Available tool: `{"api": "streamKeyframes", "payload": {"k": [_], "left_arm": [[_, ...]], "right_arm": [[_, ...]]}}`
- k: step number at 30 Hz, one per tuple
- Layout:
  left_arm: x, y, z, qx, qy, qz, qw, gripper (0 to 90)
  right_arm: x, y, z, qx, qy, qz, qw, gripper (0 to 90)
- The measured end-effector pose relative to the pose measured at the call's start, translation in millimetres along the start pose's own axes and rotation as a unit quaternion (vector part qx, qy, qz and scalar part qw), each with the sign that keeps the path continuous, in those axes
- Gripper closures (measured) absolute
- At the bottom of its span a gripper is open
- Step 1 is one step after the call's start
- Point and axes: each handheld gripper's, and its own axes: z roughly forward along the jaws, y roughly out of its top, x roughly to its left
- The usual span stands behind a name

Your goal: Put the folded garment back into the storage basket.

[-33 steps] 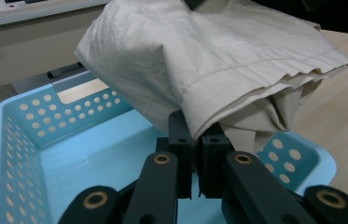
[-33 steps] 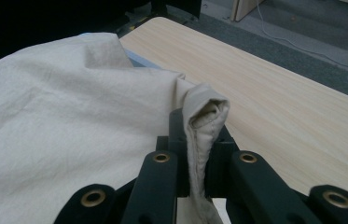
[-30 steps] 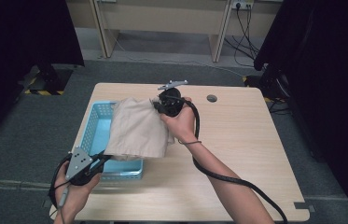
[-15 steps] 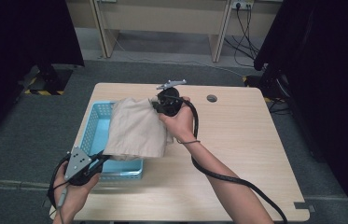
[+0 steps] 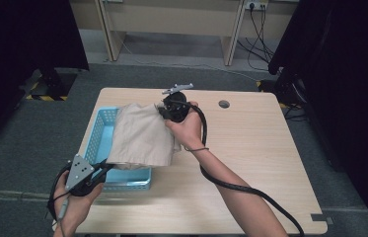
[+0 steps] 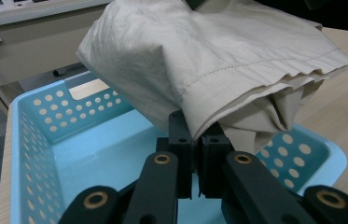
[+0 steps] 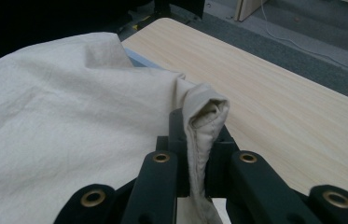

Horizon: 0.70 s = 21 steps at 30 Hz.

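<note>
Two tongs grip one beige cloth (image 5: 142, 136) between them, holding it stretched above a light blue perforated basket (image 5: 100, 133) that sits near the left edge of the bench (image 5: 260, 143). Seen from the high view, the left tongs (image 5: 103, 167) are close to the front left corner of the bench, just at the basket's near rim, and the hand around them comes in from the bottom. Their jaws are pressed together on the cloth's lower hem, as the left gripper view shows: the folded, stitched hem (image 6: 237, 116) bunches right above the closed left tongs (image 6: 198, 144), with the basket's floor and holed walls (image 6: 45, 140) beneath. The right tongs (image 5: 164, 111) are farther back, toward the middle of the far edge, with the right hand (image 5: 187, 129) wrapped around the body and a black cable trailing along the forearm. In the right gripper view the right tongs (image 7: 198, 140) are clamped tight on a rolled corner of the cloth (image 7: 59, 140), which spreads away to the left, while bare wood (image 7: 293, 121) lies on the other side. A small round hole (image 5: 224, 104) is set in the bench near its far edge.
</note>
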Motion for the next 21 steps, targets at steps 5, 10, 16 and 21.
{"api": "streamKeyframes", "payload": {"k": [5, 10, 16, 21], "left_arm": [[1.9, -0.2, -1.8, 0.000, 0.002, -0.002, 1.0000, 85.9], [3.5, -0.6, -2.5, 0.000, 0.004, -0.001, 1.0000, 86.0], [4.8, -1.4, -3.0, 0.000, 0.006, -0.001, 1.0000, 86.0], [6.5, -2.7, -4.5, 0.000, 0.008, -0.003, 1.0000, 86.0]], "right_arm": [[1.9, 1.2, 1.3, 0.000, 0.002, 0.000, 1.0000, 84.8], [3.0, 1.4, 2.8, 0.000, 0.003, -0.002, 1.0000, 84.8], [4.0, 2.1, 4.3, 0.001, 0.004, -0.001, 1.0000, 84.8], [5.9, 3.1, 5.8, 0.000, 0.005, -0.001, 1.0000, 84.8]]}}
